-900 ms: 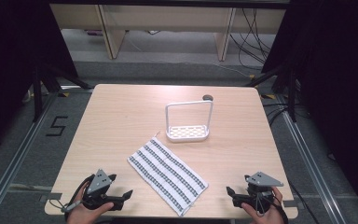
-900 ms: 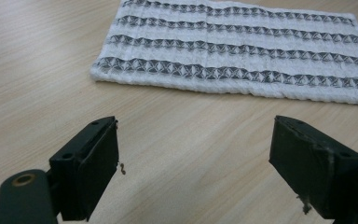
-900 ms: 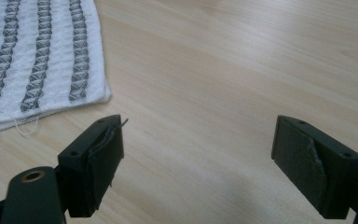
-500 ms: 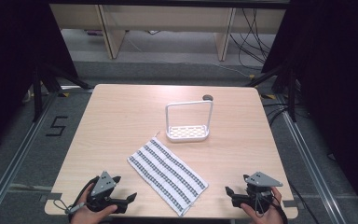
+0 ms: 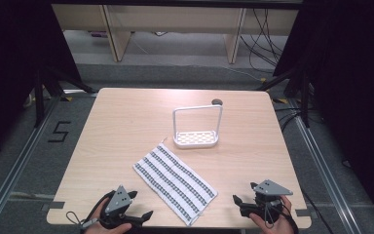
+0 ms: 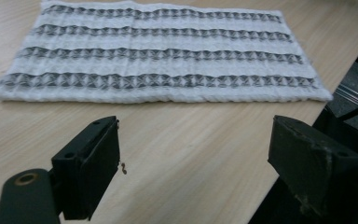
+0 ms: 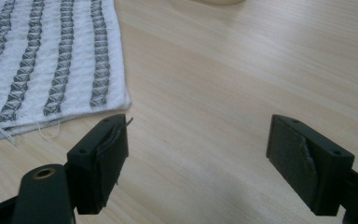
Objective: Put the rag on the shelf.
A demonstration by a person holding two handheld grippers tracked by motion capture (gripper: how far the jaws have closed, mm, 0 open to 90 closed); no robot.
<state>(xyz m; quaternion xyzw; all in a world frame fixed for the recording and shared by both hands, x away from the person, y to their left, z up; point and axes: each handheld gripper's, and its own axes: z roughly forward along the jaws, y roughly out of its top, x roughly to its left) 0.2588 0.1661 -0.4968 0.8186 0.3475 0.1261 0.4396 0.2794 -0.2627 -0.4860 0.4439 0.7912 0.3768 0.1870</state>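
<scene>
A white towel with dark patterned stripes [image 5: 175, 183] lies flat and slantwise on the front half of the wooden table [image 5: 126, 126]. My left gripper [image 5: 140, 204] rests at the front left edge, jaws open and empty, pointing toward the towel's near left side. In the left gripper view the towel [image 6: 158, 60] lies a short way beyond the open left gripper [image 6: 196, 140]. My right gripper [image 5: 237, 204] sits at the front right, open and empty. In the right gripper view the towel's frayed corner [image 7: 51, 60] lies just past the left jaw of the right gripper [image 7: 198, 135].
A white rack with a perforated base and an upright loop frame [image 5: 197, 139] stands behind the towel near the table's middle. A small dark round object [image 5: 217, 102] sits at the back edge. Bare wood [image 7: 242, 70] stretches ahead of the right gripper.
My left gripper has slid a little toward the table's front edge and to the right. The right gripper, towel and rack have stayed put.
</scene>
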